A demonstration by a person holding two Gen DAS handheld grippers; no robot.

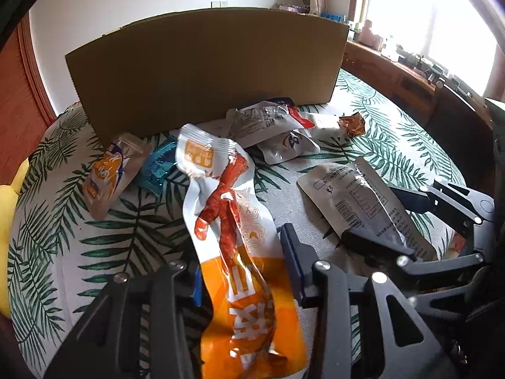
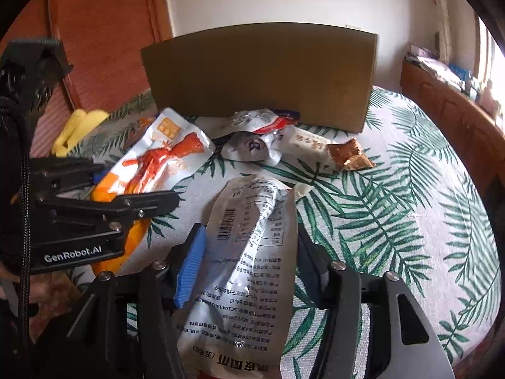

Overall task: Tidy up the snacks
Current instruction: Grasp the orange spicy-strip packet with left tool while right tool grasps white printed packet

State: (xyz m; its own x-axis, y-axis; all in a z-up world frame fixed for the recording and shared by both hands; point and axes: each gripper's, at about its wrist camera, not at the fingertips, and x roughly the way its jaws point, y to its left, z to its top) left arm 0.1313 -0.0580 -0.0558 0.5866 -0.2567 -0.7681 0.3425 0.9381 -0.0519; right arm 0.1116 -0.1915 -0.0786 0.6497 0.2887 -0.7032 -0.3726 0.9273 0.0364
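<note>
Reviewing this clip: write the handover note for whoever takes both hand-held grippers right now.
Left hand-held gripper: long orange-and-white snack packet between its fingers; grip unclear.
Right hand-held gripper: straddles the silver-white printed pouch, face down; grip unclear.
Other small packets lie loose on the leaf-print cloth before the brown cardboard box.
Done: no snack visibly boxed; box interior hidden.
Left: sort both packets, then the rest.

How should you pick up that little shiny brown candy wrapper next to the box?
The brown wrapper lies flat and crumpled on the leafy cloth, with a white packet touching its left end. Probably best to come from above and pinch its puffy middle across the narrow width, fingers clear of the packet.
</note>
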